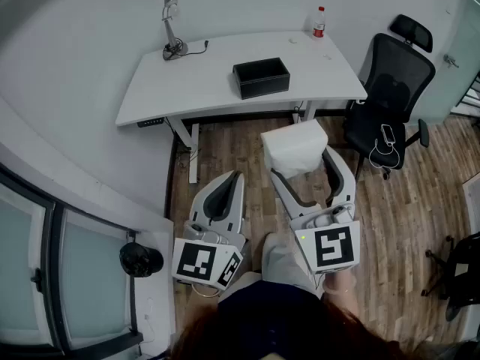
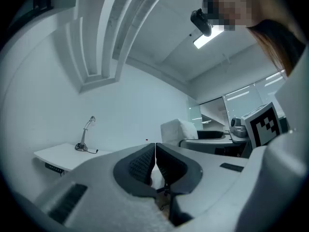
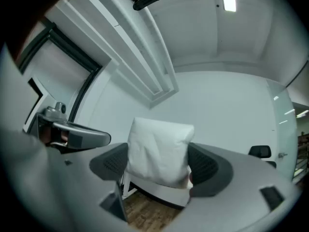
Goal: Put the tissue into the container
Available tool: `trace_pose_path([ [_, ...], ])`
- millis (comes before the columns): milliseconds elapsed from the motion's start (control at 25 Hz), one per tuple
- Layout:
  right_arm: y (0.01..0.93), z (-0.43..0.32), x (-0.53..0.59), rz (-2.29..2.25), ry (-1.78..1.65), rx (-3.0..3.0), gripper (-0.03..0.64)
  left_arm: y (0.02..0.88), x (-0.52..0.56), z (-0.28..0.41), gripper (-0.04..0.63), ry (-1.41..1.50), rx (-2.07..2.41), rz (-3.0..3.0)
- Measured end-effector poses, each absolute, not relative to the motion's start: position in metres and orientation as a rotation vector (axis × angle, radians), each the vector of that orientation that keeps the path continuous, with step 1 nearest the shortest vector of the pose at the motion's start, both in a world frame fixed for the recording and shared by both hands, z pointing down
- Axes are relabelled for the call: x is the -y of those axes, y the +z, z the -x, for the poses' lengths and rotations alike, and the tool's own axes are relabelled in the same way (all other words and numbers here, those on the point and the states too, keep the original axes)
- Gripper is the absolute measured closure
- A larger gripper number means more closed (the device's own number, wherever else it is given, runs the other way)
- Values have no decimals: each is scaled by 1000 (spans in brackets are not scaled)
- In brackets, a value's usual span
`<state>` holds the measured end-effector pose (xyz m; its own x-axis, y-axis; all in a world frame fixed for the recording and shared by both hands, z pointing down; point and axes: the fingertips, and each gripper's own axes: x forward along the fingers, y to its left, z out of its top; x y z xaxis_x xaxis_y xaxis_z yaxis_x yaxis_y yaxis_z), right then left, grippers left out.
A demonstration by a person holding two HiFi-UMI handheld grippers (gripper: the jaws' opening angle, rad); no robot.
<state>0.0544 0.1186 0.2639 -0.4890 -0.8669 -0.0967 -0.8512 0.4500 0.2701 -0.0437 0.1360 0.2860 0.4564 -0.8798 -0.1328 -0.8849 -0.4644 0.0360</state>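
Right hand-held gripper (image 1: 300, 163) clamps a puffy white tissue pack (image 1: 294, 145); left hand-held gripper (image 1: 237, 180) closed, empty.

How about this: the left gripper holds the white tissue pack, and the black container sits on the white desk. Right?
Not quite. The right gripper holds the white tissue pack, as the right gripper view shows; the left gripper is shut and empty. The black container does sit on the white desk.

Soft white paper, matt black box, bare wood.
The white, creased tissue pack (image 3: 159, 151) looks papery and matt; the black rectangular container (image 1: 261, 77) has a dull finish; the white desk top (image 1: 187, 81) is smooth; the brown plank floor (image 1: 405, 201) shows wood grain.
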Motion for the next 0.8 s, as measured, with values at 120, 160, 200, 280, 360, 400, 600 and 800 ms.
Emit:
trace_pose_path([
  [120,261,-55,-119,-1576,-415,2646,218,285,-136,44,571,209,-1604,2646],
  [160,261,-56,-118,-1576,-409,2652,218,284,-135,44,571,211,-1602,2646],
  [200,261,-56,-117,-1574,-408,2654,218,284,-134,44,571,212,-1601,2647],
  [280,262,-57,-114,-1566,-420,2644,218,284,-131,42,571,210,-1596,2650],
  [360,264,-57,-110,-1559,-432,2630,218,284,-125,41,571,208,-1590,2653],
  [400,265,-57,-106,-1557,-432,2628,218,284,-122,40,571,208,-1588,2653],
  [600,267,-59,-88,-1545,-426,2632,218,283,-102,36,571,205,-1584,2653],
  [800,267,-62,-66,-1533,-423,2645,218,283,-79,30,571,193,-1584,2650],
])
